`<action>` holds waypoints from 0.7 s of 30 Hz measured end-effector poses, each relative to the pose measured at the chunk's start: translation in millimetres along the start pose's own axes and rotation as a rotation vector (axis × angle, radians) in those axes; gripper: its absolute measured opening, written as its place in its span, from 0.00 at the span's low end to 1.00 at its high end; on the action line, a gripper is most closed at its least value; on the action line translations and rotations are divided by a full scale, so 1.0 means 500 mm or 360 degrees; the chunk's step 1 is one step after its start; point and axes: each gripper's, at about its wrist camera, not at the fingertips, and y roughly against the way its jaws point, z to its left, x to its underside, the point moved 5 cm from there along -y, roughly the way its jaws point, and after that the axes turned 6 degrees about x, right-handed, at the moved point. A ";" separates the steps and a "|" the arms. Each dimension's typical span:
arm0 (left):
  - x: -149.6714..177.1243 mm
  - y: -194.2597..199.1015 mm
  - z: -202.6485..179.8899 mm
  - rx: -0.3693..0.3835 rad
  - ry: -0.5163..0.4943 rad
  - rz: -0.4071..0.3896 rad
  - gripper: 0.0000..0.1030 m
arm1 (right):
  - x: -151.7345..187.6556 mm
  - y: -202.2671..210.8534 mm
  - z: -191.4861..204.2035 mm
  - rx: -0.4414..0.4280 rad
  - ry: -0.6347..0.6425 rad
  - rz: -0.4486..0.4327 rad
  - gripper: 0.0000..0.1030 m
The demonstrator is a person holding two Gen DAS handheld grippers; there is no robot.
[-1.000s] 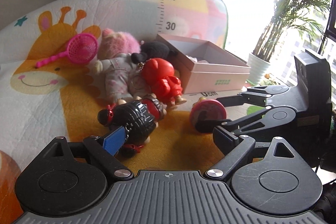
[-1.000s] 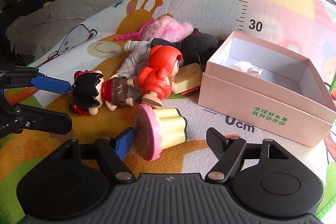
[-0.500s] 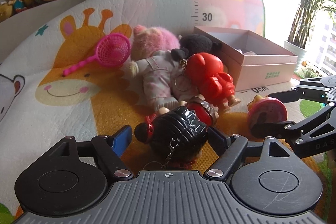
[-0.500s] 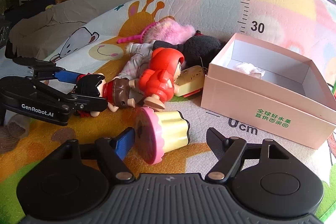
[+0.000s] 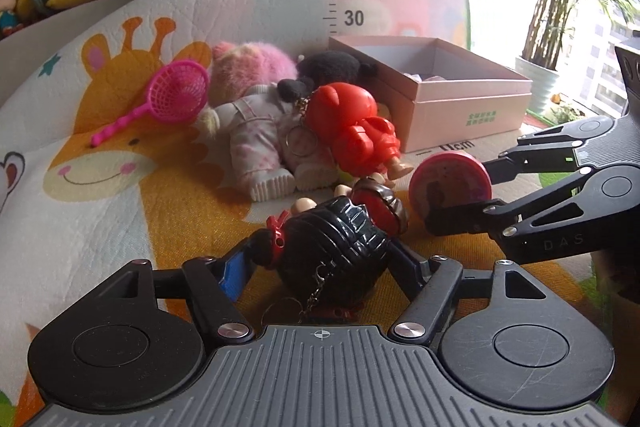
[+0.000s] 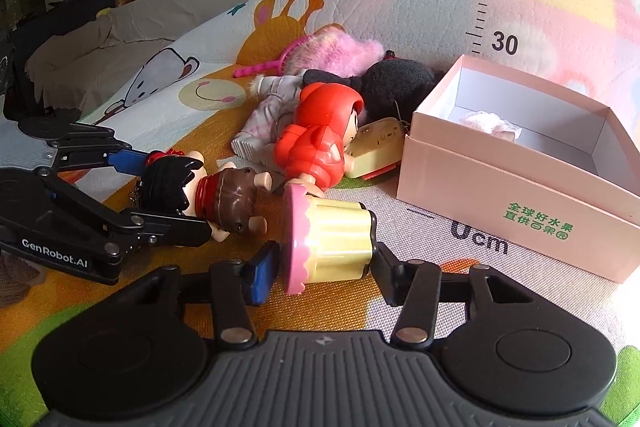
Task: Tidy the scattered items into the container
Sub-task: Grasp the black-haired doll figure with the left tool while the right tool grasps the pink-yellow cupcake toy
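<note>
Mat [image 5: 120, 211]: printed giraffe mat under both tongs.
Pink box [image 6: 520, 187]: open, ahead-right of the right gripper [image 6: 320, 259], well apart from the left gripper [image 5: 320, 259].
Black-haired doll [image 5: 332, 251]: lying on the mat, its head clamped between the left gripper's fingers.
Cupcake toy [image 6: 328, 239]: on its side, pinched between the right gripper's fingers, just beside the doll.

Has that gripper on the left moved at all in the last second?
Yes. In the right wrist view the left gripper has come in from the frame's left edge toward the pink box, and its fingers now flank the black-haired doll.
</note>
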 end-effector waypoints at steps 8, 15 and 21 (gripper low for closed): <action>-0.012 -0.025 0.002 -0.0011 -0.0026 0.0028 0.80 | 0.001 -0.002 -0.001 -0.0003 0.0003 -0.0001 0.49; -0.007 -0.027 -0.007 -0.0019 -0.0048 0.0042 0.70 | 0.003 -0.002 0.002 -0.0004 0.0026 -0.0006 0.47; -0.009 -0.032 -0.003 -0.0012 -0.0026 0.0054 0.72 | 0.003 -0.006 0.001 -0.0007 0.0030 -0.0012 0.47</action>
